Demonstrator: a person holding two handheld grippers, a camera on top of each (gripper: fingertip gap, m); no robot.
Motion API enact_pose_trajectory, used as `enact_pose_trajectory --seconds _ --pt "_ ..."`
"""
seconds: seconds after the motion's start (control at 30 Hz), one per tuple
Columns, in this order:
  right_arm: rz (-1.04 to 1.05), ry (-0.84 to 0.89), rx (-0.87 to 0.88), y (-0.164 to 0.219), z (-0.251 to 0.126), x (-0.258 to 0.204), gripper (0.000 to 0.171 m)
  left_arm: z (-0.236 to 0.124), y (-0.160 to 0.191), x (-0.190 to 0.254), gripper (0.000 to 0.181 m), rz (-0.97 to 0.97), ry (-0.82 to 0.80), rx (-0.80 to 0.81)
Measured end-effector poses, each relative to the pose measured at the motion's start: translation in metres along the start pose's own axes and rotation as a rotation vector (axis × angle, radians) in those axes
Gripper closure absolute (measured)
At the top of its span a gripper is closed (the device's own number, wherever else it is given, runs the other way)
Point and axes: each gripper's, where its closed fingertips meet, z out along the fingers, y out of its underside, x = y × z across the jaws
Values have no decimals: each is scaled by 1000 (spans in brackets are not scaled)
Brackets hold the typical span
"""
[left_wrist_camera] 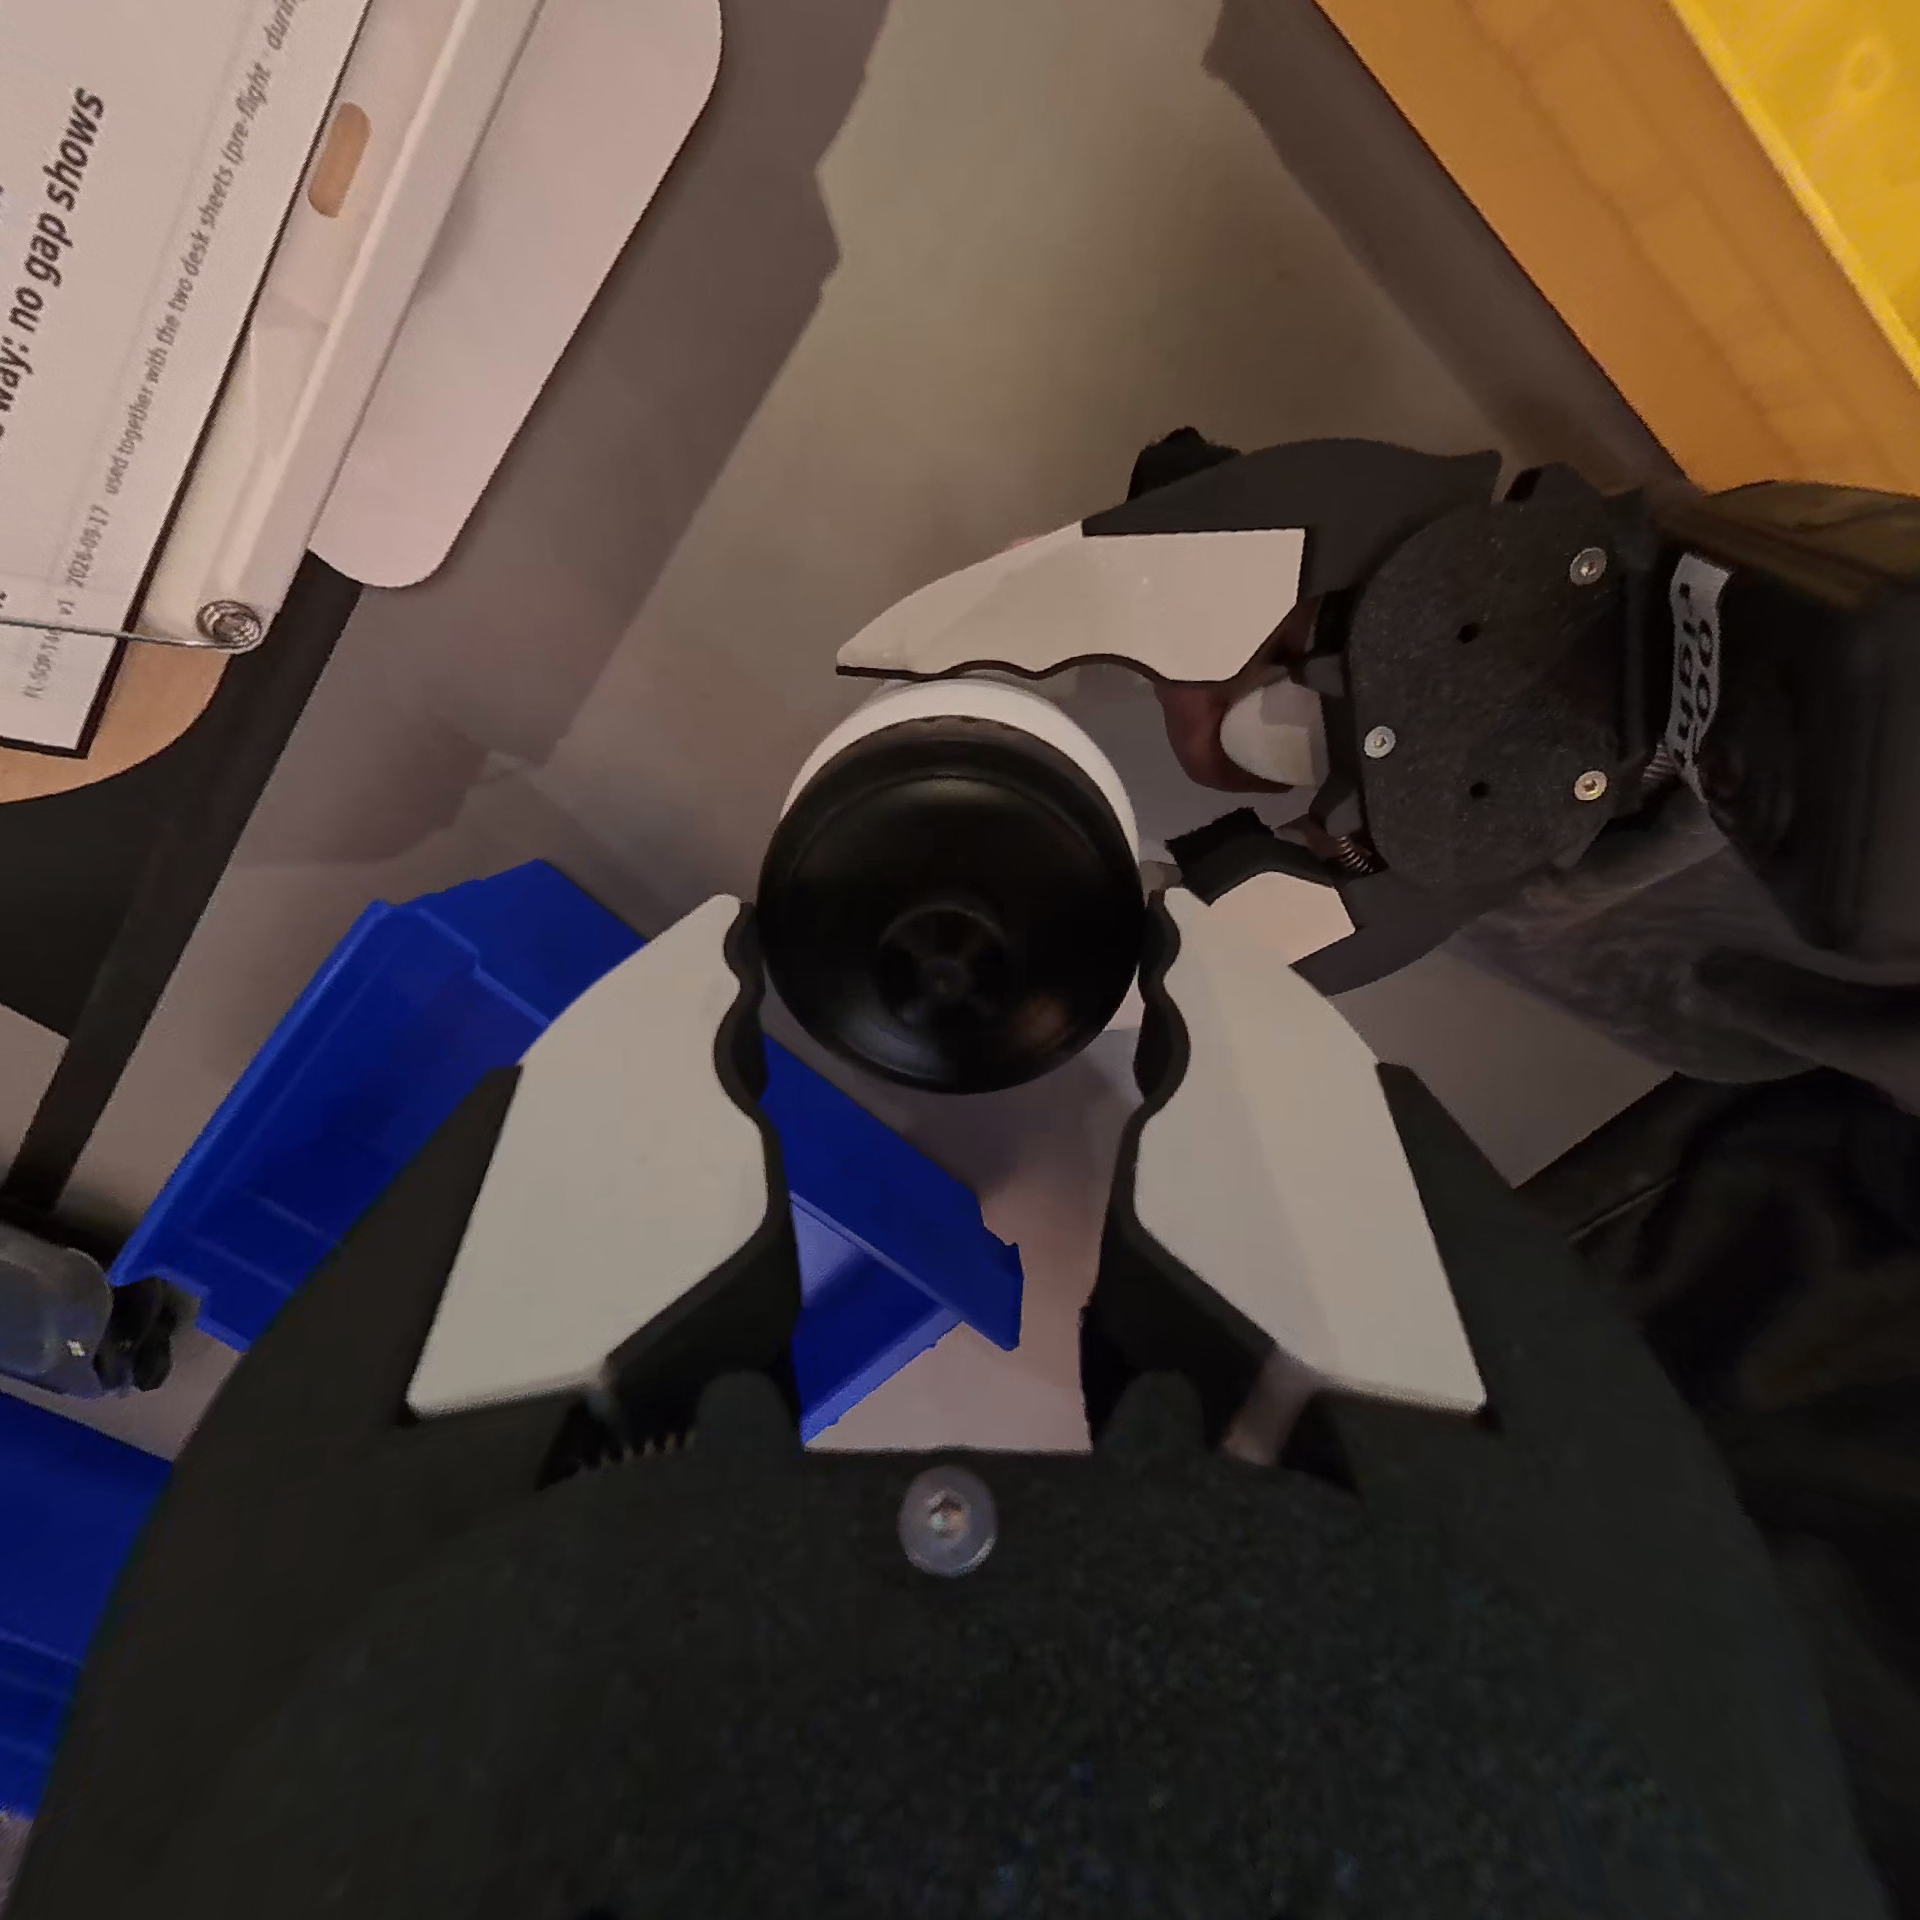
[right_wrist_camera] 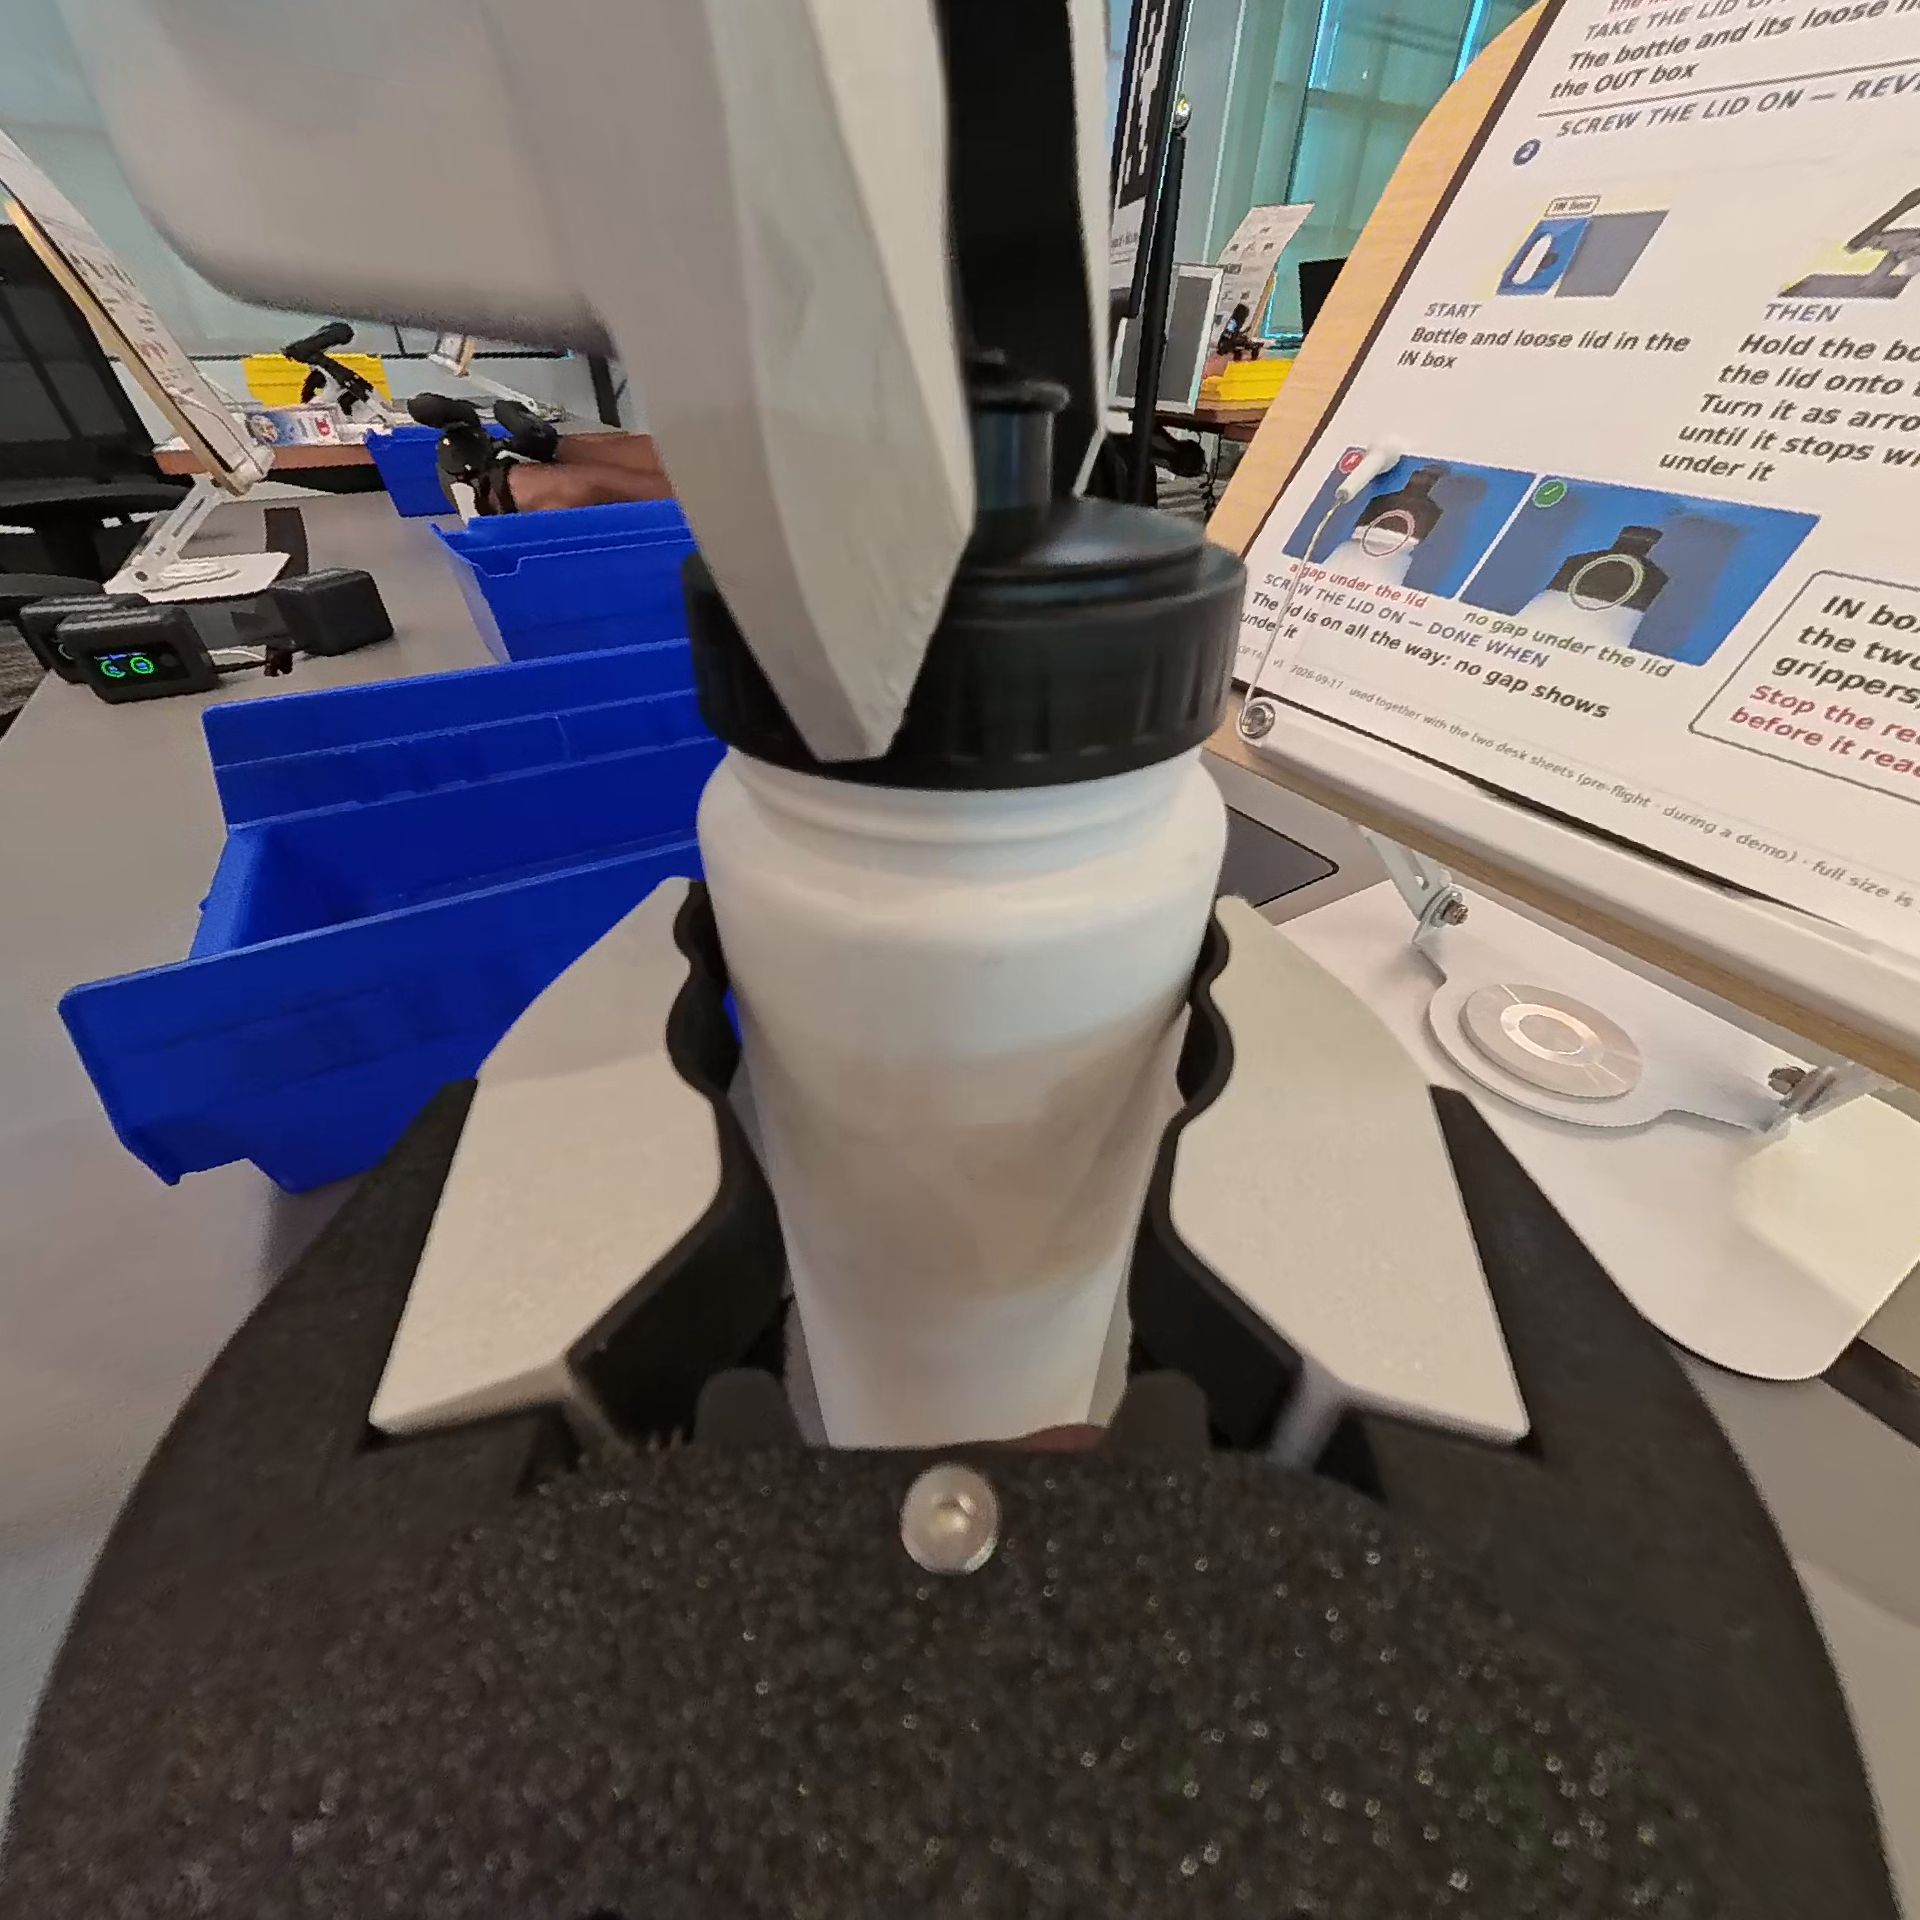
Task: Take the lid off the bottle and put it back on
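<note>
Bottle (right_wrist_camera: 961, 1039) base hidden behind right tongs (right_wrist_camera: 951, 935); left tongs (right_wrist_camera: 831, 364) blurred.

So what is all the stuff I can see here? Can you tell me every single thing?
bottle: one, white, upright, middle, between the right fingers
lid: one, black, on the bottle's top, left fingers on its sides
bins: at least three, blue, in a row left of the bottle
instruction board: one, white sheet on a wooden stand, right of the bottle
yellow bin: one, top corner of the left wrist view
small black devices: a few, far left on the grey table
left gripper: one, white fingers, black pads, on the lid
right gripper: one, same colours, around the bottle's body
</note>
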Motion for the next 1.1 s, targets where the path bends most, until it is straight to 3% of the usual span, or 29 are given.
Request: enact_pose_trajectory --seconds 0.2,0.8,0.93,1.1 --pt "-12 -2 -7 0 1 -3 86 0 5 0 112 206 44 -32" --pt "17 0 -3 0 1 1 87 1 1 -6 111 1061 105 -213" --pt "34 1 2 0 0 4 87 1 -7 -4 109 1004 112 -171" --pt "24 -3 1 0 1 2 86 -11 -25 3 94 774 94 109"
